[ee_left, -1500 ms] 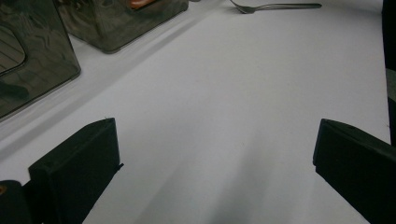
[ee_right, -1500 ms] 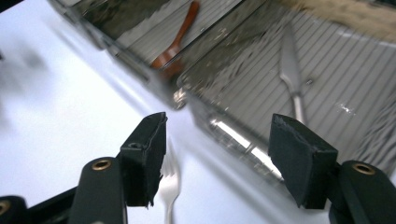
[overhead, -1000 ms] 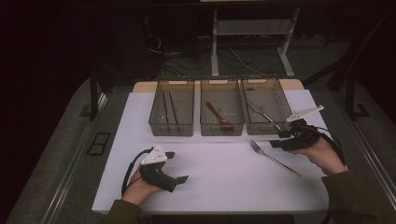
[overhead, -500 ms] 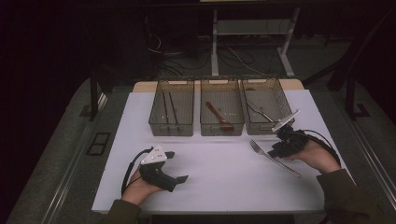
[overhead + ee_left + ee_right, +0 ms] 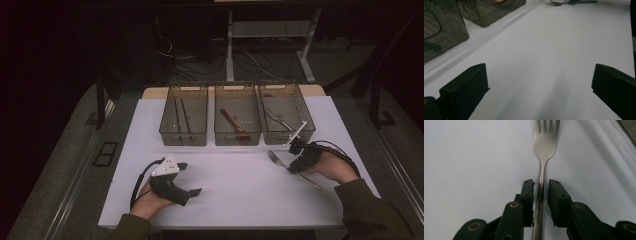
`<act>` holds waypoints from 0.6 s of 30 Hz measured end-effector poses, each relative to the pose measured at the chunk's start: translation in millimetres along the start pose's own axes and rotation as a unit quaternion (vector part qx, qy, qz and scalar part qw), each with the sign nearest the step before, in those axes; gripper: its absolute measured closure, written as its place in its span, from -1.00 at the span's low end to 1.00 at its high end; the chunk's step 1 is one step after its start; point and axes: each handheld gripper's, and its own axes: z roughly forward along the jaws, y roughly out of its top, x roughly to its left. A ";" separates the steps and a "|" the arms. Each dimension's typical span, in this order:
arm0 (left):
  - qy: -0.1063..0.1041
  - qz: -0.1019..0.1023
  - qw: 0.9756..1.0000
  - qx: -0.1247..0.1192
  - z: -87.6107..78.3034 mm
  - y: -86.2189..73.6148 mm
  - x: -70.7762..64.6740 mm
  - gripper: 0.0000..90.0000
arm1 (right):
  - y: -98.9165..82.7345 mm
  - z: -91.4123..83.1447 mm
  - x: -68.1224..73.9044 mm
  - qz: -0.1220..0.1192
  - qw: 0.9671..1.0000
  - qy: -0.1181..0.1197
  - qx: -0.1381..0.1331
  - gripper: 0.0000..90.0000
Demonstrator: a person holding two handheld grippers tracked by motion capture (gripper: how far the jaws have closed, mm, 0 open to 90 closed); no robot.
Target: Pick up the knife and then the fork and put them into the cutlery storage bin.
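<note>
Your left gripper (image 5: 192,191) sits low and left of centre in the high view, resting on the white table (image 5: 240,200) with its jaws spread wide and nothing between them. Up top there's a row of three clear bins (image 5: 237,120); the middle one has a reddish-brown spoon (image 5: 235,124) in it.

Over on the right of the frame, your right gripper (image 5: 541,186) is down over the fork (image 5: 543,150). It's a plain silver metal one, matte finish, four tines, with a slim handle, lying flat on the table just below the right-hand bin. The jaws have just been closing and now straddle the handle with thin gaps either side, so not quite clamped on it yet.
</note>
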 end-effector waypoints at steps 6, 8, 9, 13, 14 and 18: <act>-0.001 0.001 1.000 0.000 0.4 0.0 0.0 -1.00 | 2.0 3.4 -1.4 -0.017 1.000 -0.004 0.011 0.68; -0.001 0.002 1.000 0.001 0.4 0.1 0.0 -1.00 | 3.5 4.4 0.4 -0.019 1.000 -0.007 0.017 0.68; -0.001 0.001 1.000 0.000 0.4 0.0 -0.1 -1.00 | 4.2 5.4 0.7 -0.025 0.999 -0.009 0.019 0.69; -0.001 0.001 1.000 0.000 0.5 0.0 0.0 -1.00 | 7.2 6.1 3.9 -0.030 0.999 -0.018 0.030 0.72; -0.001 0.001 1.000 0.001 0.5 0.1 0.0 -1.00 | 7.9 6.3 4.6 -0.034 0.999 -0.021 0.034 0.75; -0.002 0.003 1.000 0.000 0.4 0.2 -0.3 -1.00 | 9.9 7.0 5.0 -0.041 0.998 -0.026 0.040 0.81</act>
